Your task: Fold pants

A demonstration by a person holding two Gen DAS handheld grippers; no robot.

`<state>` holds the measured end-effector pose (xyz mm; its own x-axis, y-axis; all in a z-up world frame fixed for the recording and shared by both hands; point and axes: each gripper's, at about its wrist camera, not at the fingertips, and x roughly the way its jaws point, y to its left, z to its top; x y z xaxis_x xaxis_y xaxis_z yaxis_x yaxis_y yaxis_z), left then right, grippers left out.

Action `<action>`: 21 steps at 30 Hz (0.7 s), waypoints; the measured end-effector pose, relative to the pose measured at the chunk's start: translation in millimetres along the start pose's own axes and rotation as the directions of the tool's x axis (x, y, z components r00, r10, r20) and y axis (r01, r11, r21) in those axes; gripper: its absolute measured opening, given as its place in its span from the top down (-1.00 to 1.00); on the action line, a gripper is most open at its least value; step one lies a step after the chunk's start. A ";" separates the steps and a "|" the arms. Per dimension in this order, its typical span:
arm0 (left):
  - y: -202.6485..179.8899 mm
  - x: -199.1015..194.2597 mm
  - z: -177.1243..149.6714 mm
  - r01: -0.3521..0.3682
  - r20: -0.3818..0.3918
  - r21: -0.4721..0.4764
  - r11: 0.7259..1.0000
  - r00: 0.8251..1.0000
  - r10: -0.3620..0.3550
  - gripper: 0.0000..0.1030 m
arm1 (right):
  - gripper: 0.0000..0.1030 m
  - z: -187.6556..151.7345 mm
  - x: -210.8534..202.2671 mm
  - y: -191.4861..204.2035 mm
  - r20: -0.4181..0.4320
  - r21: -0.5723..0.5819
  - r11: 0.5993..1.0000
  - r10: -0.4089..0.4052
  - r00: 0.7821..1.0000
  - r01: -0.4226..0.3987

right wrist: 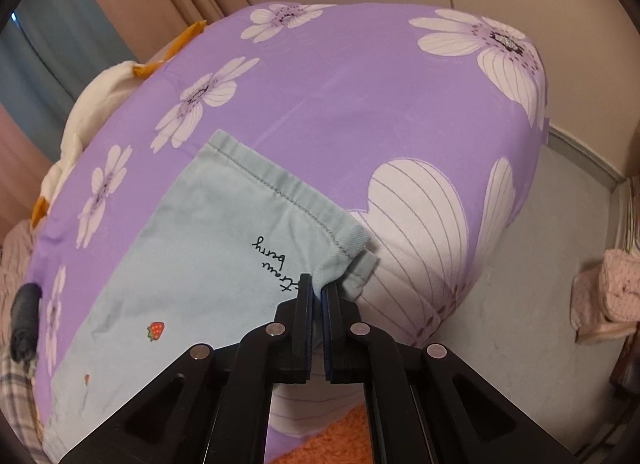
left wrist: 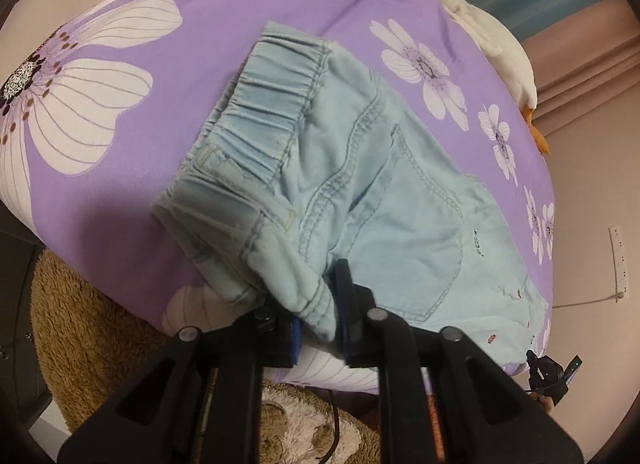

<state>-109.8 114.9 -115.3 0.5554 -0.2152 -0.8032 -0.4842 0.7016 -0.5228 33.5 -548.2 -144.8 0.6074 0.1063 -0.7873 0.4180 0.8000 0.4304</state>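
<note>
Your left gripper [left wrist: 316,304] is clamped on a bunched fold of the one pair of light blue pants [left wrist: 360,192] near its elastic waistband, and your right gripper [right wrist: 317,292] is pinched tight on the hemmed corner of a leg [right wrist: 224,232]. You have that single pair lying spread on the purple flowered bed [left wrist: 248,12], with one white and orange plush toy [left wrist: 492,40] at the far edge.

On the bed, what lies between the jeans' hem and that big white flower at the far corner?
Nothing: in the right wrist view only bare purple bedsheet lies between the pants hem and the flower.
</note>
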 end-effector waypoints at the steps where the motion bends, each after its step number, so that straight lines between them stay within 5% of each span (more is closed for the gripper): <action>1: 0.7 -0.3 0.9 0.006 -0.003 -0.003 1.000 1.000 -0.006 0.66 | 0.97 0.6 -0.2 1.6 -0.008 -0.007 1.000 -0.012 1.000 0.012; 4: 3.2 -11.0 2.3 0.030 -0.018 -0.018 0.999 0.999 -0.031 0.55 | 0.93 3.1 -6.8 13.4 -0.025 -0.052 0.996 -0.076 0.997 0.074; 7: 3.0 -34.0 2.0 0.053 0.024 -0.017 0.998 0.998 -0.052 -0.01 | 0.71 2.6 -26.4 33.5 -0.008 -0.116 0.986 -0.118 0.993 0.116; 8: 3.7 -46.3 4.7 0.039 0.062 -0.014 0.999 0.997 -0.038 -0.22 | 0.61 2.3 -34.0 43.1 0.004 -0.144 0.984 -0.103 0.995 0.102; 10: 4.9 -60.6 10.9 0.017 0.112 -0.010 1.000 0.994 -0.016 -0.28 | 0.18 0.4 -47.8 66.0 0.022 -0.196 0.979 -0.052 0.998 0.056; 12: 5.5 -70.6 24.0 0.016 0.166 0.007 1.000 0.986 -0.017 -0.39 | 0.15 -3.0 -58.4 100.9 0.018 -0.271 0.962 0.031 0.999 -0.025; 14: 6.0 -69.6 39.3 0.009 0.183 0.016 1.000 0.983 -0.012 -0.40 | 0.15 -11.2 -62.6 143.7 -0.030 -0.367 0.920 0.139 0.990 -0.140; 16: 5.3 -62.3 50.4 0.018 0.178 0.030 0.999 0.984 -0.023 -0.40 | 0.15 -24.0 -59.1 193.4 -0.127 -0.452 0.844 0.259 0.957 -0.288; 21: 11.2 -19.4 78.9 0.053 0.084 0.032 0.998 0.995 -0.056 -0.39 | 0.15 -66.0 -36.1 294.3 -0.354 -0.548 0.686 0.329 0.875 -0.479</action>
<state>-72.6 180.5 -83.0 0.6366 -0.1961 -0.7459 -0.4323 0.7102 -0.5556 89.9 -277.6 -18.8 0.4303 0.5654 -0.7037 -0.3743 0.8211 0.4309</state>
